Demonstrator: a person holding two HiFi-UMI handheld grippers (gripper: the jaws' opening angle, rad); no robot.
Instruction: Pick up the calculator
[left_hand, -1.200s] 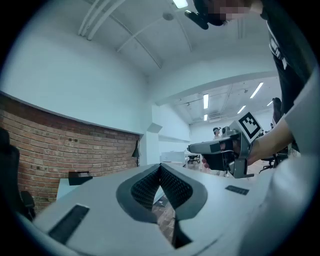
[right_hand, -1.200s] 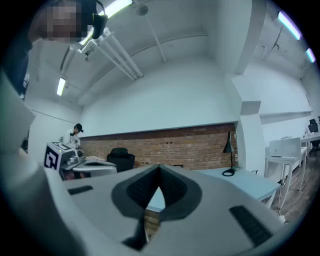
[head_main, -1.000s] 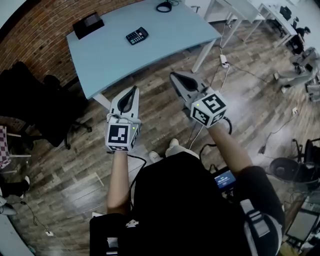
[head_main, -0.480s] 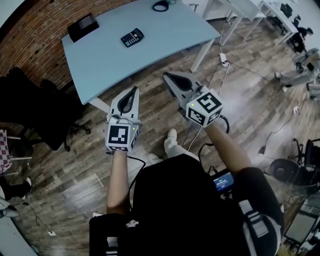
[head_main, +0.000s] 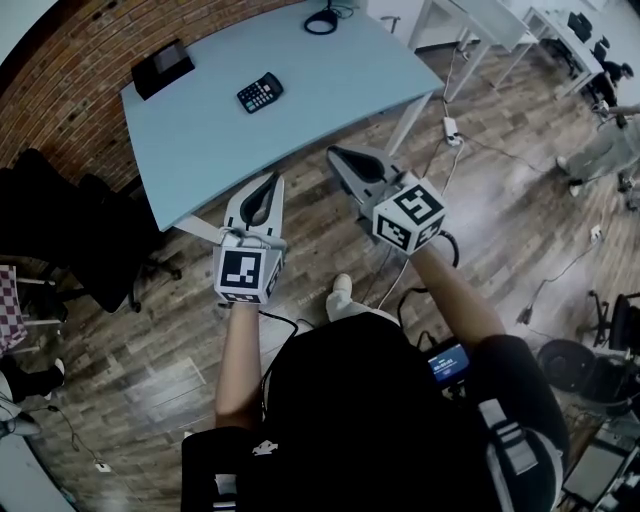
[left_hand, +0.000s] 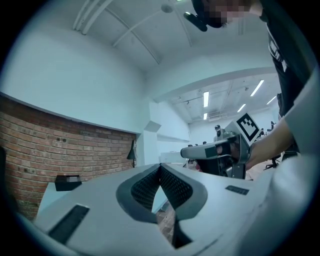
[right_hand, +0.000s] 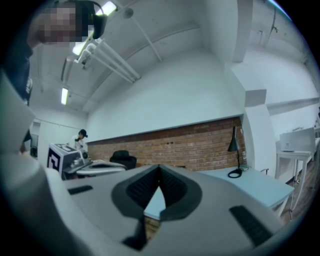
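A person stood on a wooden floor (head_main: 500, 220) just short of a pale blue desk (head_main: 320, 90), a tool in each hand, both held level and aimed toward the desk. The left tool (head_main: 266, 182) had its jaws pressed together at the tips, with nothing between them. The right tool (head_main: 338, 155) was likewise closed and empty. In the head view both tools' tips appeared near the desk's front edge.

The calculator (head_main: 259, 93) lay flat on the far half of the desk, well apart from both tools and untouched. A black box (head_main: 163, 67) sat near the desk's far left corner, beyond the calculator, and a lamp (right_hand: 233, 145) stood toward the far right corner. A brick wall (head_main: 80, 60) ran behind the desk, and a black chair (head_main: 70, 225) stood on the floor to its left.
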